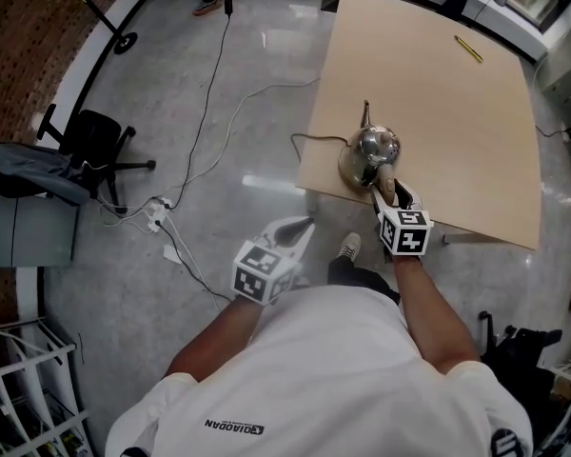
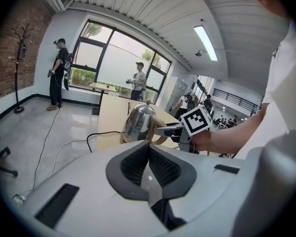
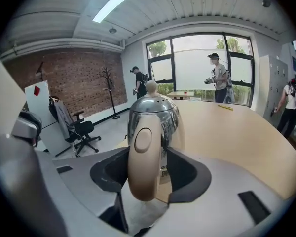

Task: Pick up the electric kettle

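So far only the approach is done. The electric kettle [image 1: 376,149] stands upright on the counter [image 1: 438,84], at the edge nearest the person, and its cord [image 1: 314,137] trails off the kettle's left side toward the floor. The right gripper [image 1: 388,188] is at the kettle's near side, with the beige handle [image 3: 143,157] standing between its fingers [image 3: 187,174]. Those fingers are spread either side of the handle. A sliver of gap shows to the right of it, while on the left the pad looks to be at or very near contact, which the wide-angle view leaves uncertain. I judge nothing is clamped yet. The left gripper [image 1: 290,238] hangs well to the kettle's left and nearer the person, off the counter and over the floor. Its fingers [image 2: 163,168] are pressed together with nothing between them. Left to do: close the right fingers on the handle, then raise the kettle clear of the counter, where it sits unlifted
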Demonstrator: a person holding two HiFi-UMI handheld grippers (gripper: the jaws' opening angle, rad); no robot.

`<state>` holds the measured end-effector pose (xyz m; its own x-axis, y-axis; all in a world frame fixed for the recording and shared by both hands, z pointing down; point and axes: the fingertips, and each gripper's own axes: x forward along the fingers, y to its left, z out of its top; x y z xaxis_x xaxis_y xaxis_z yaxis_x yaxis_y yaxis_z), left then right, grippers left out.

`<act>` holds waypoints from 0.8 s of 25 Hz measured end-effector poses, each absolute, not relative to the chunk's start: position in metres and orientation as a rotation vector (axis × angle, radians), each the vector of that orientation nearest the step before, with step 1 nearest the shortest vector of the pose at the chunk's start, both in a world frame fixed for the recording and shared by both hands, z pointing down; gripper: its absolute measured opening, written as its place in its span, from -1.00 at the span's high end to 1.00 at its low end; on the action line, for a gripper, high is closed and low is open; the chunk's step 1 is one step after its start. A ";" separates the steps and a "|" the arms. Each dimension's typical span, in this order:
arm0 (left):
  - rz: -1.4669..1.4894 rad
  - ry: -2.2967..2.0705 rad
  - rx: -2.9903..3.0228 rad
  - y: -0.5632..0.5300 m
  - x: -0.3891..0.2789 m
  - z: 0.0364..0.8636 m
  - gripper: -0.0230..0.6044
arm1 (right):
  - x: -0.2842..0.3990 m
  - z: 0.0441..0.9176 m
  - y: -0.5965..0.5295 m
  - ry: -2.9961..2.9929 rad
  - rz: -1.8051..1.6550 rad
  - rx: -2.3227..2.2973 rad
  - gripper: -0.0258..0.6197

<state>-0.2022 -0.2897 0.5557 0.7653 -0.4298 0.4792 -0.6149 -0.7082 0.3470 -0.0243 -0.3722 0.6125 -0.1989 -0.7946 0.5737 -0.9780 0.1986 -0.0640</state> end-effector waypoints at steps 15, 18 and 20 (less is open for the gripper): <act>0.502 -0.873 2.428 -0.300 -0.213 0.558 0.94 | -0.008 0.604 -0.391 -2.149 0.628 1.745 0.50; 0.507 -0.886 2.427 -0.301 -0.217 0.557 0.94 | 0.000 0.570 -0.410 -2.236 0.579 1.811 0.55; 0.508 -0.895 2.426 -0.301 -0.219 0.557 0.94 | 0.002 0.551 -0.424 -2.262 0.526 1.829 0.66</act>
<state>-0.2193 -0.3006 0.5575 0.7139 -0.4926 0.4976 -0.6798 -0.6580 0.3239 0.0017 -0.4236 0.5515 -0.2239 -0.9060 0.3592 -0.9715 0.1783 -0.1559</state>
